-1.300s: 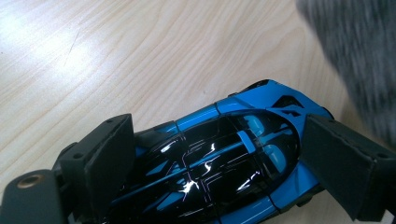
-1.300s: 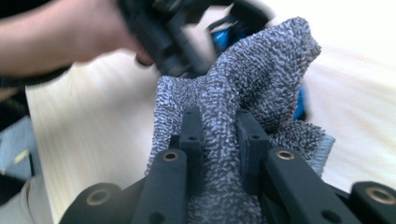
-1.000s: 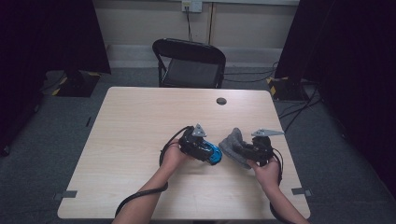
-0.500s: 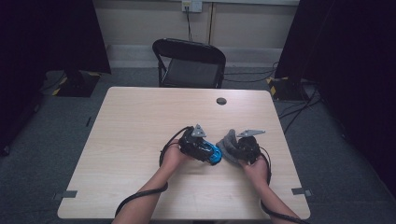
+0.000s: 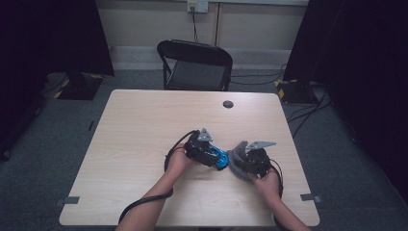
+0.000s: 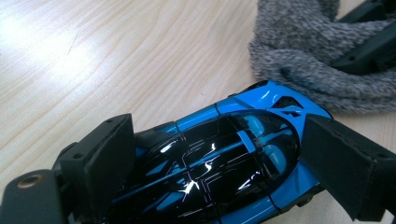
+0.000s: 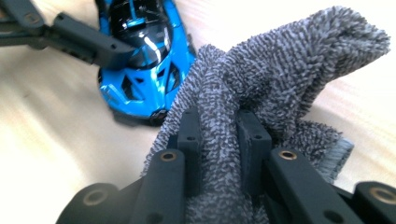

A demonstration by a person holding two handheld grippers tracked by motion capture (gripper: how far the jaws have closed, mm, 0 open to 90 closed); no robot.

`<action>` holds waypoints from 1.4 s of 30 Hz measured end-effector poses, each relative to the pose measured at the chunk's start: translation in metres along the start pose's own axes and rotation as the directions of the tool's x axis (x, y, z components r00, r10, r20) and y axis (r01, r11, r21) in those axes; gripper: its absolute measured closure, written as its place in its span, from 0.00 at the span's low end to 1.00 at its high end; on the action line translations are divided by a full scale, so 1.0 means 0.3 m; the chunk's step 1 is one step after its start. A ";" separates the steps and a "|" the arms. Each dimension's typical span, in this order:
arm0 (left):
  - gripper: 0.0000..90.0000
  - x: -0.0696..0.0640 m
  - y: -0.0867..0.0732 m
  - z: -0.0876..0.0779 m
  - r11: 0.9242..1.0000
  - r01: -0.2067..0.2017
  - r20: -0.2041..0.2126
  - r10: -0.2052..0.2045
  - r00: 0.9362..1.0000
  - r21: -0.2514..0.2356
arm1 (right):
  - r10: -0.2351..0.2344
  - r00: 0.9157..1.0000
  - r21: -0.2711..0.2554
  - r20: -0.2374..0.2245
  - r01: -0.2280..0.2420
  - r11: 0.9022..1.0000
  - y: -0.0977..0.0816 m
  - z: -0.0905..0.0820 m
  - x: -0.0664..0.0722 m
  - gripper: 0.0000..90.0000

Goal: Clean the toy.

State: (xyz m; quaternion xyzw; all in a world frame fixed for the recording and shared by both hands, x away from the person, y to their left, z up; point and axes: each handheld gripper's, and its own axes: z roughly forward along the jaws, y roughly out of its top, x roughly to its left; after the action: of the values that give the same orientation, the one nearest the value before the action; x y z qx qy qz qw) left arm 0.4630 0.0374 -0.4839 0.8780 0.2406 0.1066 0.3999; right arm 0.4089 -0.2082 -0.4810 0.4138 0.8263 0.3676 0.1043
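Left gripper [image 6: 219, 163] jaws clamp the blue toy car [image 6: 224, 158]; right gripper [image 7: 219, 140] jaws pinch the grey cloth [image 7: 261, 79]

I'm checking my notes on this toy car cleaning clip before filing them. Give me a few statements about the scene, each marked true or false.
1. The left gripper has its jaws on either side of a blue and black toy car. True.
2. The right gripper is open and holds nothing. False: it is shut on a grey cloth.
3. The toy car stands on a wooden table. True.
4. The cloth lies at the table's far edge, by the chair. False: it is beside the car, near the person's side.
5. A red cup stands on the table. False: a small dark round disc sits near the far edge.
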 end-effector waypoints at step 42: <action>0.12 0.001 0.006 -0.001 1.000 0.002 -0.007 -0.002 1.000 0.019 | -0.038 0.995 0.029 -0.093 0.041 0.999 -0.052 -0.033 0.117 0.83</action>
State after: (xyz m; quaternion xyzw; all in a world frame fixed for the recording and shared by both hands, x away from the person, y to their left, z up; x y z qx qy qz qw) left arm 0.4636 0.0368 -0.4823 0.8811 0.2438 0.1071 0.3908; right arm 0.3723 -0.1926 -0.4803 0.3812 0.8439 0.3716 0.0668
